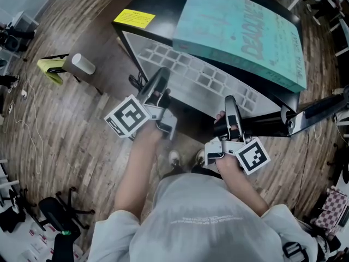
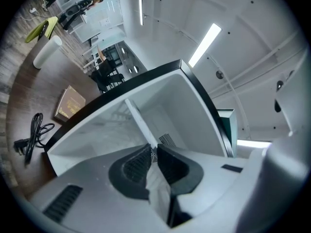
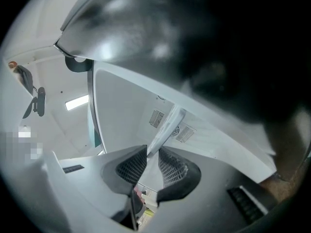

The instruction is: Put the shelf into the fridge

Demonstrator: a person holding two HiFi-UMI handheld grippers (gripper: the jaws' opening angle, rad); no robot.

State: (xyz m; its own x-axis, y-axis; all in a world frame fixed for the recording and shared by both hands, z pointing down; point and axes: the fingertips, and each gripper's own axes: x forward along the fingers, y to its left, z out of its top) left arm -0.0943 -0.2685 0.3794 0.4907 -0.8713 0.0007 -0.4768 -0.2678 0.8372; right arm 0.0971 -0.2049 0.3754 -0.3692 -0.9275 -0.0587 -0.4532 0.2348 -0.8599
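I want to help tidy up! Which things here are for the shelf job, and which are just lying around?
For the job: shelf, fridge, left hand-held gripper, right hand-held gripper, both clamped on the shelf.

Just lying about: white cylinder, teal board on the fridge, black cable on the floor.

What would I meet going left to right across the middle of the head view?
Yellow-green object → white cylinder → left gripper → shelf → right gripper.
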